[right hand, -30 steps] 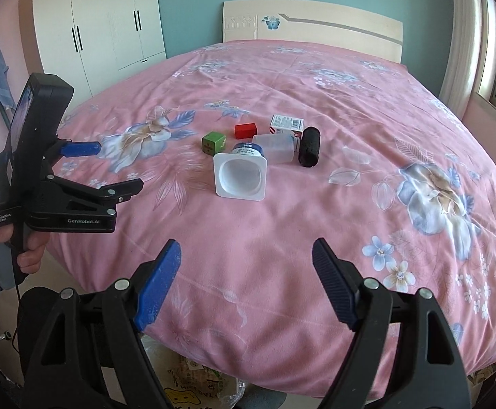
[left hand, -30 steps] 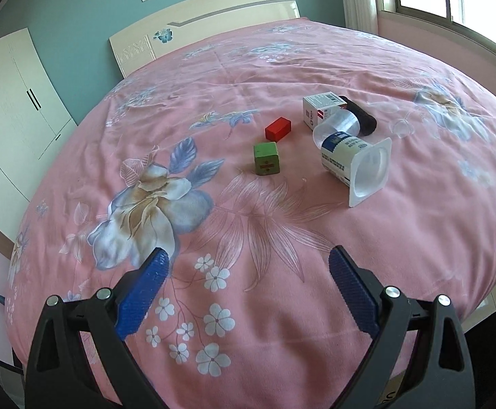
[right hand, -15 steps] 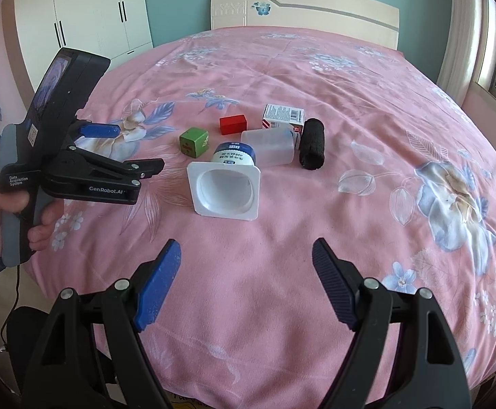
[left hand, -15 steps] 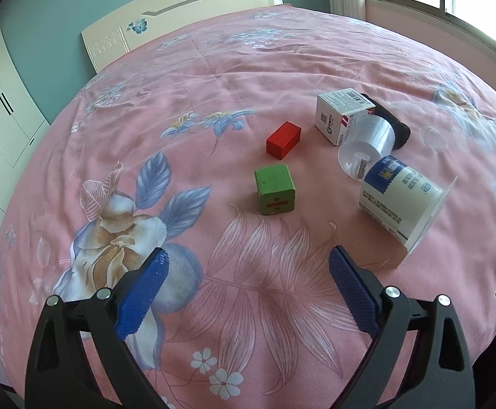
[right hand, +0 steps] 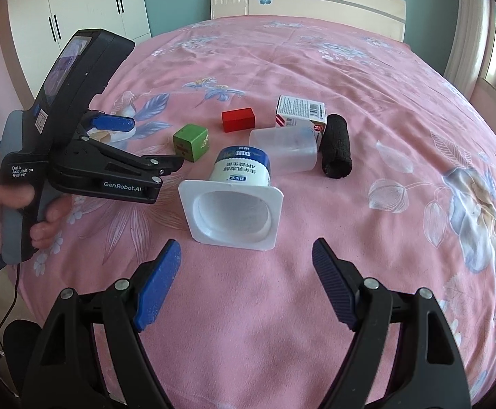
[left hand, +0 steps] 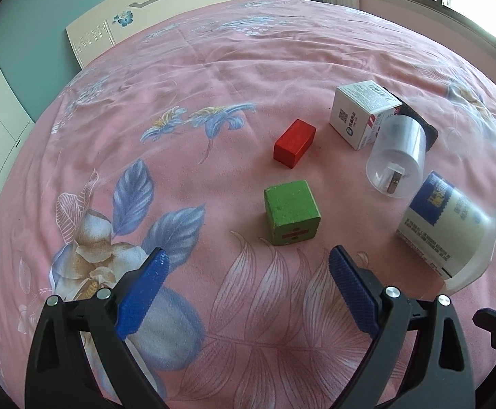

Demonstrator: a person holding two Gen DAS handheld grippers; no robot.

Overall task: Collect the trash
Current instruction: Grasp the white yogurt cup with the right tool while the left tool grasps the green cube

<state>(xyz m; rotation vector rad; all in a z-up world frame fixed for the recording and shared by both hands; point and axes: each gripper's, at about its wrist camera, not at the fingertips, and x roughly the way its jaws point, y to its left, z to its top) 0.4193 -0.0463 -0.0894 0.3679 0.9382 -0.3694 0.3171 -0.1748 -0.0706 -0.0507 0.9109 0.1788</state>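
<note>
— How far had the trash collection got?

— Nothing was seen to have been gathered. The yogurt cup [right hand: 231, 201] lay on its side toward the near edge of the bed [right hand: 401, 109], with the clear plastic cup [right hand: 283, 150], the small carton [right hand: 301, 111] and the black roll [right hand: 336, 146] clustered just behind it. A green block [left hand: 291, 217] and a red block [left hand: 295, 143] were left beside them. No bin was shown.

— And the grippers?

— The fingers of the left gripper [left hand: 246, 281] were spread and empty before the green block; those of the right gripper [right hand: 246, 274] were spread, with the yogurt cup's mouth faced. Open bedspread was left on all sides, though the left gripper was held near the cup's left.
</note>
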